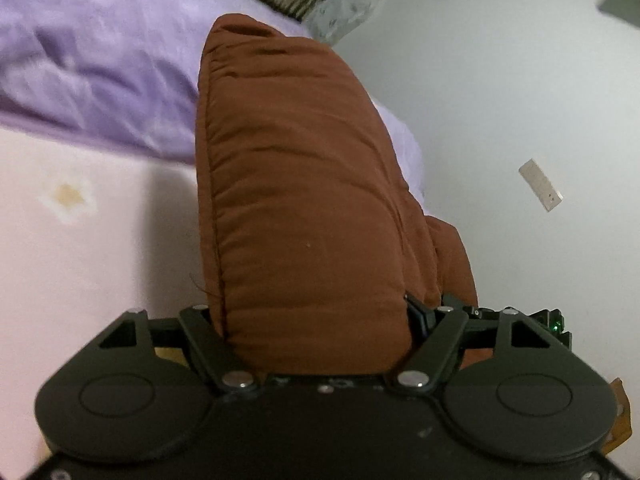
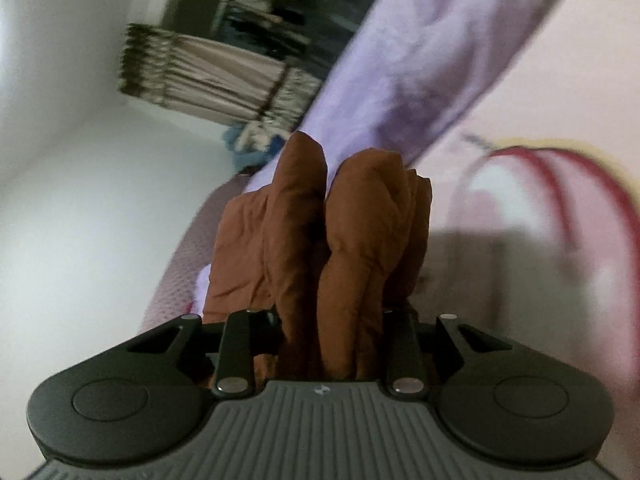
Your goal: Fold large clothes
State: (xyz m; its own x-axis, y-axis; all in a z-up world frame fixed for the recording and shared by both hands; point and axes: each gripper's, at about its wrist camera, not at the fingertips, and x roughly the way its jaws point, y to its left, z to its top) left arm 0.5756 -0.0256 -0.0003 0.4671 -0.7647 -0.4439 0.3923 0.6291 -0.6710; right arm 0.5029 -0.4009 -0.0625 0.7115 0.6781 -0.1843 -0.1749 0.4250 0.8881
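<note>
A rust-brown padded garment (image 1: 304,200) fills the middle of the left wrist view. My left gripper (image 1: 316,320) is shut on a thick fold of it; the fabric hides both fingers. In the right wrist view the same brown garment (image 2: 328,248) bunches in several folds. My right gripper (image 2: 332,320) is shut on it, fingers hidden by the cloth. Both views are tilted, with the garment lifted off the pink bed sheet (image 1: 80,260).
A lilac blanket (image 1: 100,60) lies across the bed, also in the right wrist view (image 2: 420,60). A white wall (image 1: 500,100) with a socket plate (image 1: 541,185) is at right. Curtains (image 2: 200,72) and a dark window are behind. A red-striped print (image 2: 552,200) marks the sheet.
</note>
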